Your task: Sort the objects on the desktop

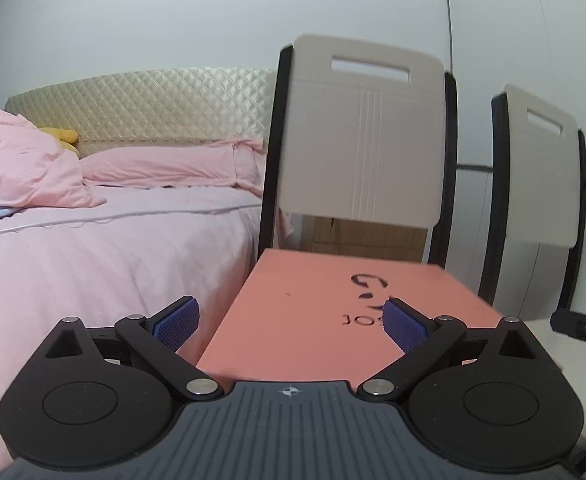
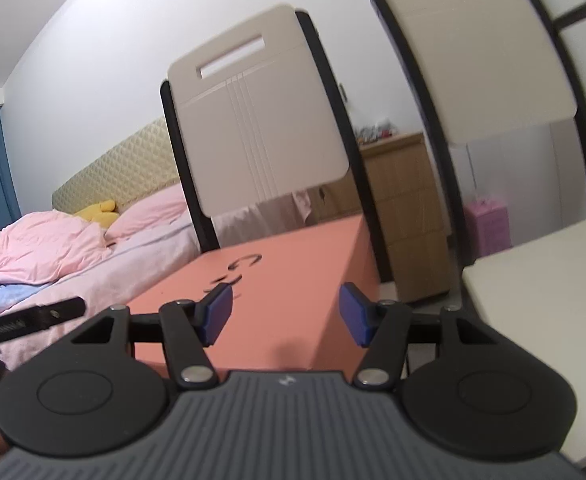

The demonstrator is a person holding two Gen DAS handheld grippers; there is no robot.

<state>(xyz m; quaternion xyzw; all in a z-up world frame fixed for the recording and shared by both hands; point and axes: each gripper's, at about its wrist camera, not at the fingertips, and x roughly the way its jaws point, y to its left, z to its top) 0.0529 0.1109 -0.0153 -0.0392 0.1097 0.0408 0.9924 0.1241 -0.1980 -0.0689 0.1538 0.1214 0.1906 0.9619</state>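
A salmon-pink box (image 1: 317, 320) with dark lettering on its top lies just ahead of both grippers; it also shows in the right wrist view (image 2: 277, 292). My left gripper (image 1: 291, 326) is open, its blue pads (image 1: 175, 326) spread above the box's near end, holding nothing. My right gripper (image 2: 285, 314) is open, its blue pads (image 2: 215, 314) apart over the box's near right corner, holding nothing. Whether either touches the box I cannot tell.
Two beige chair backs with black frames (image 1: 363, 140) (image 1: 541, 172) stand behind the box. A bed with pink bedding (image 1: 105, 248) lies to the left. A white table edge (image 2: 541, 292) is at right, a wooden dresser (image 2: 405, 216) behind.
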